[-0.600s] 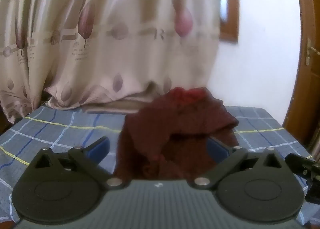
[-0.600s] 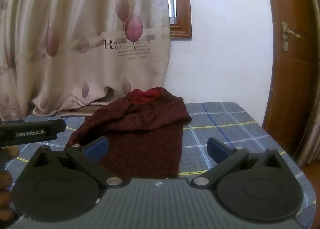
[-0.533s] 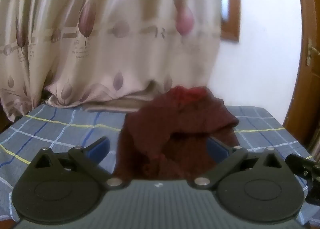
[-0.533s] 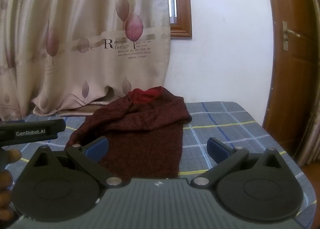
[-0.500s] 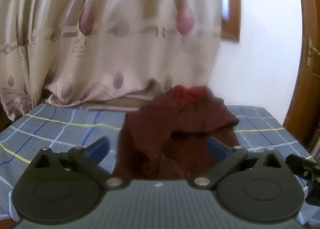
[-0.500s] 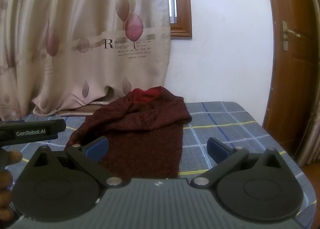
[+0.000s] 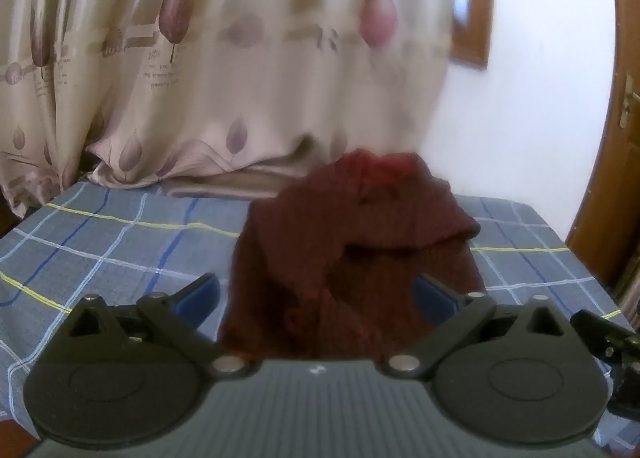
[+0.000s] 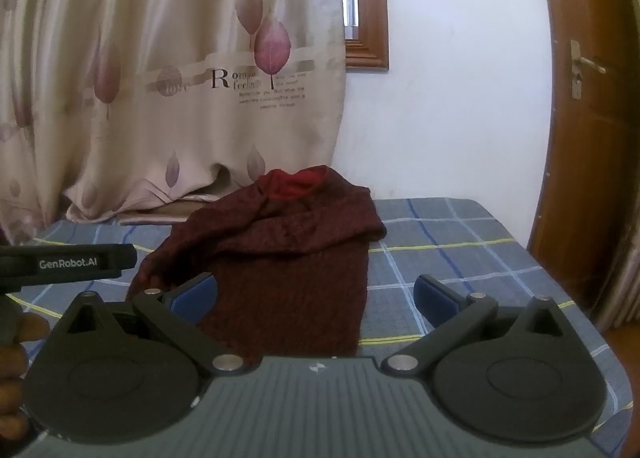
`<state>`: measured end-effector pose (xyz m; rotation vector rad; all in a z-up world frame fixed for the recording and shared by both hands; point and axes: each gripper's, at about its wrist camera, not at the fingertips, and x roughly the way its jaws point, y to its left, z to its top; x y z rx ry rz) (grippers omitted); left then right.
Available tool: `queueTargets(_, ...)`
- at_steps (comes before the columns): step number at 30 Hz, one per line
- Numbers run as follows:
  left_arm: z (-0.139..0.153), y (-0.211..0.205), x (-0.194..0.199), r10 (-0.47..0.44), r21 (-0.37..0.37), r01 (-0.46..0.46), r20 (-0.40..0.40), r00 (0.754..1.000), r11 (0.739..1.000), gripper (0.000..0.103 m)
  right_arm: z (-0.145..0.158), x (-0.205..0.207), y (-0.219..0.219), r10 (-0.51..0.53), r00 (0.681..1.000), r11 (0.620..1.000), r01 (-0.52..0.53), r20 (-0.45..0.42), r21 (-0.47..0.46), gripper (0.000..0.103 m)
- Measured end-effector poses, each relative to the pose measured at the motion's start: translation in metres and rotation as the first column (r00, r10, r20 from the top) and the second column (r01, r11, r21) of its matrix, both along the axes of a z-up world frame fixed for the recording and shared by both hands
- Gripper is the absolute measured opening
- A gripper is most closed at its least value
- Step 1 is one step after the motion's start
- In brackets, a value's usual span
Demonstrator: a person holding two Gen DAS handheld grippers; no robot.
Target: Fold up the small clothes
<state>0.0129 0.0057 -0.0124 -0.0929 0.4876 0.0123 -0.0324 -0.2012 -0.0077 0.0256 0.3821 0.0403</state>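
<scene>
maroon garment [image 8: 280,258] rumpled on checked cloth [image 8: 460,250] | both hand-held grippers agape

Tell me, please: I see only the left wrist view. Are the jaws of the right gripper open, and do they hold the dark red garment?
Observer: The right gripper is open, with its jaws wide apart and nothing gripped. The dark red garment lies on the checked bedsheet ahead of it.
Operator: Is the garment's right side flat?
Observer: Yes. In the right wrist view that edge runs straight down, and the crumpled folds sit toward the top and left.
Operator: What is beside the right gripper?
Observer: A black part labelled GenRobot.AI shows at its left, with the person's fingers below.
</scene>
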Motion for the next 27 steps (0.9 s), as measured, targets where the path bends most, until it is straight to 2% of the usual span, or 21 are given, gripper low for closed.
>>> queueTargets(27,-0.006,0.0,0.006,-0.026,-0.005,0.026,-0.019,0.999,1.0,0.103,-0.005,0.019,0.0,-0.037,0.998,0.999,0.036,-0.052,-0.024,0.103)
